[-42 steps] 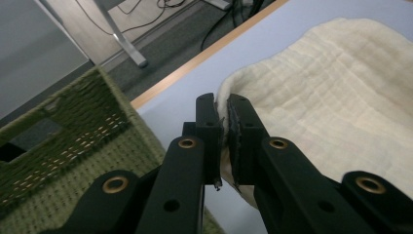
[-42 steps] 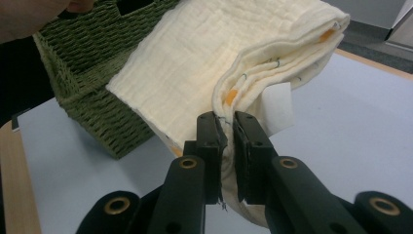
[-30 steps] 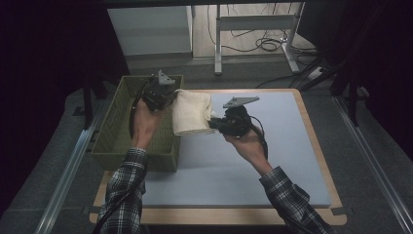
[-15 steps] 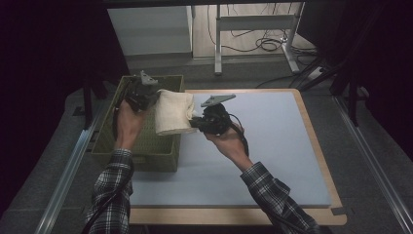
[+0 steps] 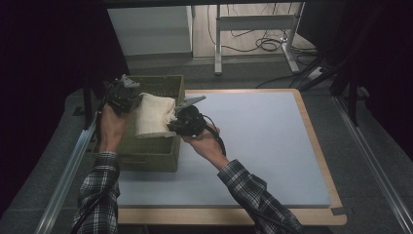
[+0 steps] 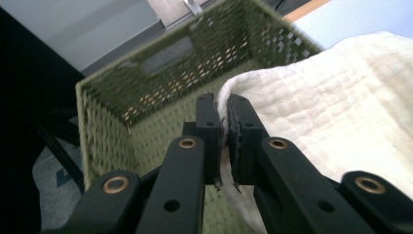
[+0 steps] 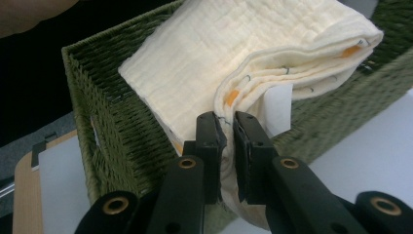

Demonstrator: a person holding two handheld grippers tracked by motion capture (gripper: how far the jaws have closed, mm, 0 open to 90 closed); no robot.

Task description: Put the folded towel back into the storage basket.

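Note:
A folded cream cloth (image 5: 153, 116) hangs over the open green woven basket (image 5: 168, 155) at the table's left edge. My left gripper (image 5: 132, 101) is shut on the cloth's left end, and in the left gripper view its jaws pinch the cloth's (image 6: 341, 107) edge above the basket's inside (image 6: 146, 97). My right gripper (image 5: 171, 123) is shut on the cloth's right end. In the right gripper view my right gripper (image 7: 225, 131) grips the layered edge of the cloth (image 7: 234, 53), which spans the basket's (image 7: 112, 131) opening.
The basket stands on a pale blue mat (image 5: 263, 141) over a wooden-edged table (image 5: 321, 165). A metal rail (image 5: 68, 165) runs along the left side. A white cabinet (image 5: 148, 29) and a desk frame with cables (image 5: 263, 34) stand beyond the table.
Both hands have carried the cloth to the left, from the basket's right rim to above its opening, sinking slightly. Both grips stayed shut.

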